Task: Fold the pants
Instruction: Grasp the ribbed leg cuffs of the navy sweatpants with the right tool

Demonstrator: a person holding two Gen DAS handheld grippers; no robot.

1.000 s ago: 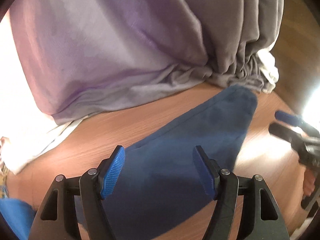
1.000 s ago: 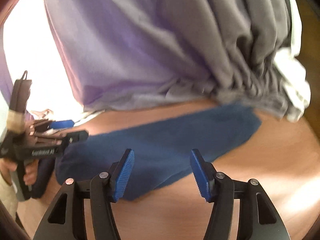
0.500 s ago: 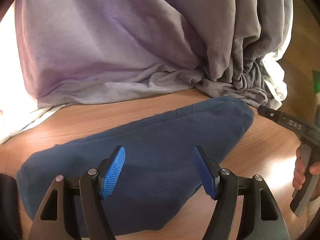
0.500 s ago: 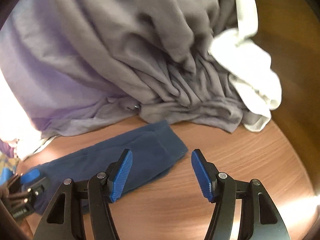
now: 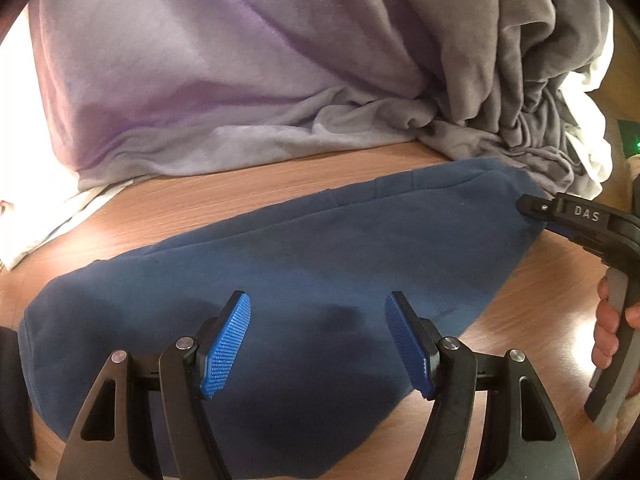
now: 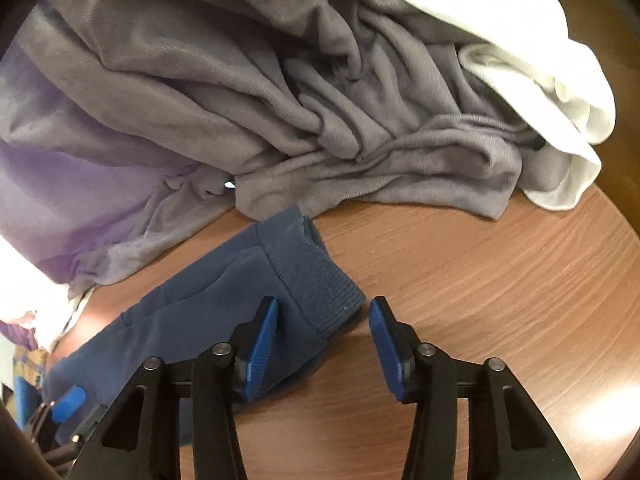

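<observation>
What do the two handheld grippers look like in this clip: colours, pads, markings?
Both the left gripper and right gripper have black angular fingers with silver pivot pins and ribbed blue pads. In the left wrist view, the right one shows white "DAS" lettering and a grey trigger handle.

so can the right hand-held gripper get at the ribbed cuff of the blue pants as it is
Probably yes: the right hand-held gripper, jaws just closing, already straddles the ribbed cuff with only bare table beside it.

One marking to read: pale capitals "DAS" on the black arm of the right tool, seen from the left wrist camera. Nothing else carries readable lettering.
</observation>
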